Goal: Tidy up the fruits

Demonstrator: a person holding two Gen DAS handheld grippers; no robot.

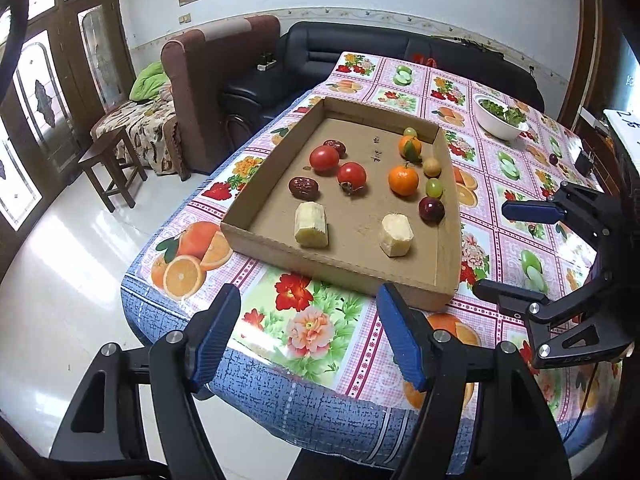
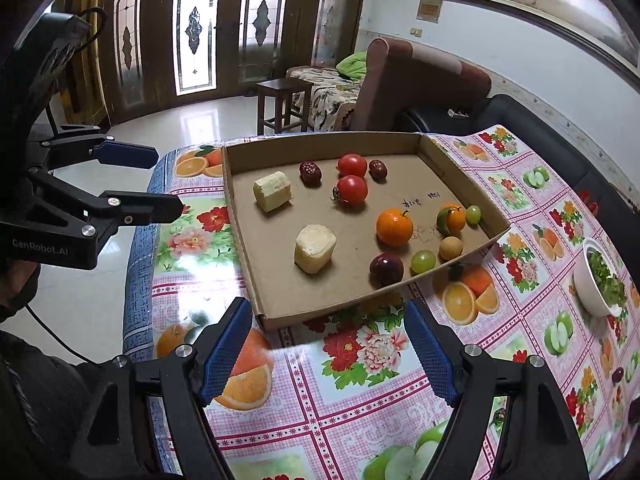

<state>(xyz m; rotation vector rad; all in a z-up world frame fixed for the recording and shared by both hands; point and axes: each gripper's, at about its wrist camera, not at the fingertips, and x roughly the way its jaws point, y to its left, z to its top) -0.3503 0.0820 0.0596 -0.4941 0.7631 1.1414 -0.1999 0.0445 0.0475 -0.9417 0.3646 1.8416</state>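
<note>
A shallow cardboard tray (image 1: 450,240) (image 2: 240,216) lies on the table and holds fruit. In it are two tomatoes (image 1: 351,175) (image 2: 352,189), two red dates (image 1: 303,188) (image 2: 310,172), two oranges (image 1: 403,179) (image 2: 394,227), green grapes (image 1: 434,187) (image 2: 423,261), a dark plum (image 1: 431,209) (image 2: 386,269), a small brown fruit (image 1: 431,167) (image 2: 451,248) and two pale cut chunks (image 1: 311,221) (image 2: 315,249). My left gripper (image 1: 310,340) (image 2: 164,182) is open and empty before the tray's near edge. My right gripper (image 2: 330,354) (image 1: 492,248) is open and empty beside the tray.
The table wears a fruit-print cloth (image 1: 304,320) (image 2: 360,400). A white bowl of greens (image 1: 500,118) (image 2: 600,284) stands beyond the tray. A small dark fruit (image 1: 553,159) (image 2: 618,375) lies on the cloth. A wooden stool (image 1: 110,168), brown armchair (image 1: 216,92) and black sofa (image 1: 320,56) stand past the table edge.
</note>
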